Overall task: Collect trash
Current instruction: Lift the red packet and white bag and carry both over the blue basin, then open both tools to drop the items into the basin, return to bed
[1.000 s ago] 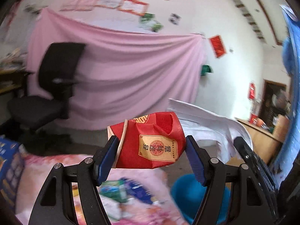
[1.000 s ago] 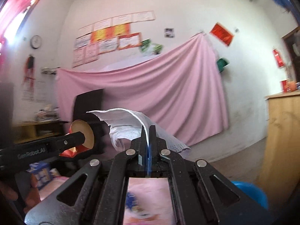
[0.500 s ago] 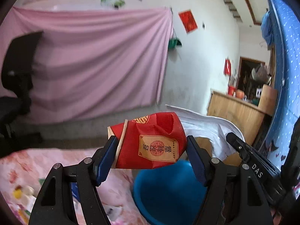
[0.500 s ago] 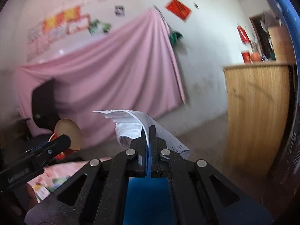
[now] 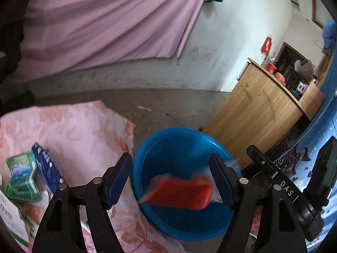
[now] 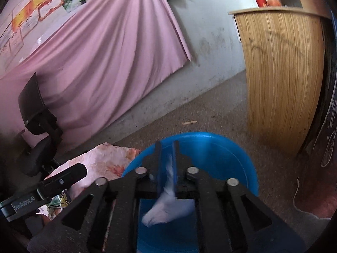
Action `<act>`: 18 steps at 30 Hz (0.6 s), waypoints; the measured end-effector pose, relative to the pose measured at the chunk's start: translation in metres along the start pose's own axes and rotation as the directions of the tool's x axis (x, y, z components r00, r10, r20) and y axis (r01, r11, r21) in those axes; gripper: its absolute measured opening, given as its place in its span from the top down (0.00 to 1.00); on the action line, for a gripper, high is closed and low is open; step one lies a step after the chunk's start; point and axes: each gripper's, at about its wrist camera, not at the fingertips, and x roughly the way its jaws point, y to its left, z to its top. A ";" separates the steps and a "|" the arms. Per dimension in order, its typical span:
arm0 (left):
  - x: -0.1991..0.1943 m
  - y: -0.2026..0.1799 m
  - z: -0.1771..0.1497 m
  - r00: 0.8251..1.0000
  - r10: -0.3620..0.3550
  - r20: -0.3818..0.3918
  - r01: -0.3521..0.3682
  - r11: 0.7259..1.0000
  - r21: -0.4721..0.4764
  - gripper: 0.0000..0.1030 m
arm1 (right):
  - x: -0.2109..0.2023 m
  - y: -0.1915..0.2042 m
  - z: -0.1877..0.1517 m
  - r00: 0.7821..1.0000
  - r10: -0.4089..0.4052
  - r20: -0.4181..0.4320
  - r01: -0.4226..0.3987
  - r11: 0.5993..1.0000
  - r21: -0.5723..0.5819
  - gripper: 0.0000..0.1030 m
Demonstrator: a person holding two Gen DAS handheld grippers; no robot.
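Both my tongs, left gripper (image 5: 170,179) wide and right gripper (image 6: 166,168) narrowly parted, just dropped the light red carton (image 5: 179,194) and limp tissue (image 6: 166,208) into the blue basin (image 5: 166,141).

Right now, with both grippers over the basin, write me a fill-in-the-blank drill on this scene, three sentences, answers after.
1. The red packet is dropping into a basin coloured ____.
2. The left gripper has its jaws ____.
3. The crumpled tissue under the right gripper is coloured ____.

Missing words: blue; open; white
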 end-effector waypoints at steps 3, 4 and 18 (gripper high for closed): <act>-0.009 0.008 -0.001 1.000 0.007 -0.001 -0.008 1.000 -0.023 0.32 | -0.001 -0.002 0.002 1.000 0.009 0.006 -0.009 1.000 0.013 0.39; -0.013 0.010 -0.001 1.000 0.016 0.008 -0.015 1.000 -0.025 0.32 | -0.003 -0.001 0.003 1.000 0.013 0.014 -0.013 1.000 0.012 0.37; -0.153 0.061 -0.039 0.875 0.232 0.425 -0.229 0.972 -0.059 0.02 | -0.062 0.095 -0.005 0.945 0.182 0.273 -0.117 0.964 -0.238 0.00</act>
